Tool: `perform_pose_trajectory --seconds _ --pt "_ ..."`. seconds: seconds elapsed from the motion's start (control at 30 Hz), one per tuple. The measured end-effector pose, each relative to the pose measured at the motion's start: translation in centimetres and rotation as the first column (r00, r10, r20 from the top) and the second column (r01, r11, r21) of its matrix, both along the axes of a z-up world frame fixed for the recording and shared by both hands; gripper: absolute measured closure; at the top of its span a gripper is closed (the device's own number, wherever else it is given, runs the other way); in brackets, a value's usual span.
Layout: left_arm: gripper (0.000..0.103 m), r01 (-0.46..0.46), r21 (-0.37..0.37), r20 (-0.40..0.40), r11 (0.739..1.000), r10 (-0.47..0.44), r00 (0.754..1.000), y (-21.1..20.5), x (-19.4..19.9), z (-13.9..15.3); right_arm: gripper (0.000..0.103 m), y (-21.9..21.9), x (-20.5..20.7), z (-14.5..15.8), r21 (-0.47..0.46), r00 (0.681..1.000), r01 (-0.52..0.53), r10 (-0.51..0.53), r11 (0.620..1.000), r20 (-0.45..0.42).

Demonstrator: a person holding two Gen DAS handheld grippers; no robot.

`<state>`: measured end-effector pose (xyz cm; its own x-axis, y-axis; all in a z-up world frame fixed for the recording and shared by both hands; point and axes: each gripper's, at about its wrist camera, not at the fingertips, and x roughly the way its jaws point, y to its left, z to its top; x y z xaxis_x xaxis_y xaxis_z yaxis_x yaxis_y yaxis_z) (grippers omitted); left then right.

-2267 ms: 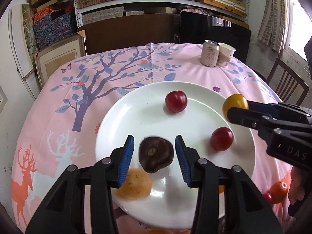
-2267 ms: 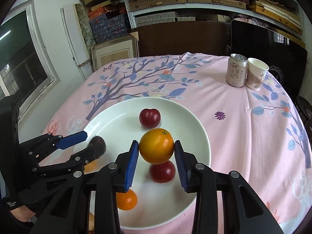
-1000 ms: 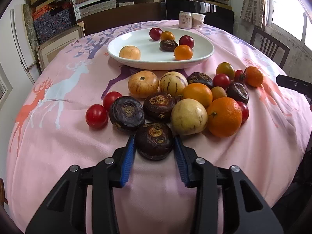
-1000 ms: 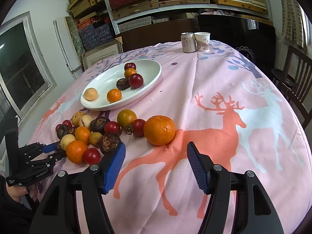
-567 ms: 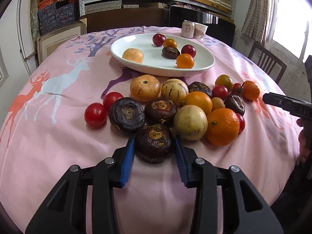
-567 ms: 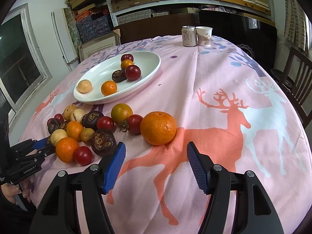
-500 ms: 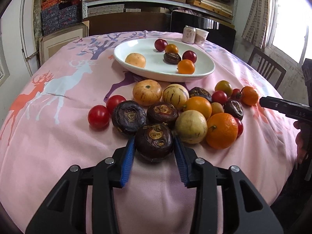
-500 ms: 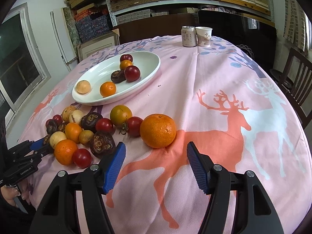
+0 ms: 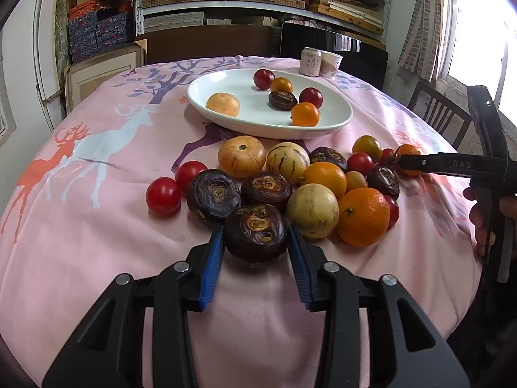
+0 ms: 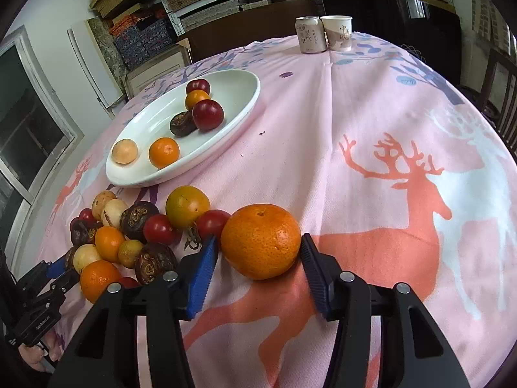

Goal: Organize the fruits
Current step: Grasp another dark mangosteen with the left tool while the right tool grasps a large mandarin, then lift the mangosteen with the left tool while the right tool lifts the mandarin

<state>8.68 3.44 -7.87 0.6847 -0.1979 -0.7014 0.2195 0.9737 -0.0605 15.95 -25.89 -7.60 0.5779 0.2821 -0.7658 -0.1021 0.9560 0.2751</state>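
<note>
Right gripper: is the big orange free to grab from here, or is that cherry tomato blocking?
Probably yes. The right gripper already straddles the big orange, fingers open on both sides. The cherry tomato sits just beyond the left finger tip and looks outside the gap.

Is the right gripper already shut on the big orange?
Cannot tell. The right gripper has its blue pads on both sides of the big orange, but real contact is unclear.
</note>
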Motion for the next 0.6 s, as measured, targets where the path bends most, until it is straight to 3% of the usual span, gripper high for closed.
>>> perform_pose_trajectory --seconds 0.27,0.6 --pt "0.064 -0.004 0.003 -0.003 1.000 0.004 1.000 -0.1 0.1 -0.1 0.056 -0.6 -0.7 -0.1 0.036 1.000 0.012 -0.012 0.999 0.024" --pt "0.064 -0.008 0.012 -0.008 1.000 0.008 1.000 -0.1 0.2 -0.2 0.056 -0.3 -1.9 0.3 -0.012 0.998 0.004 -0.003 1.000 0.060"
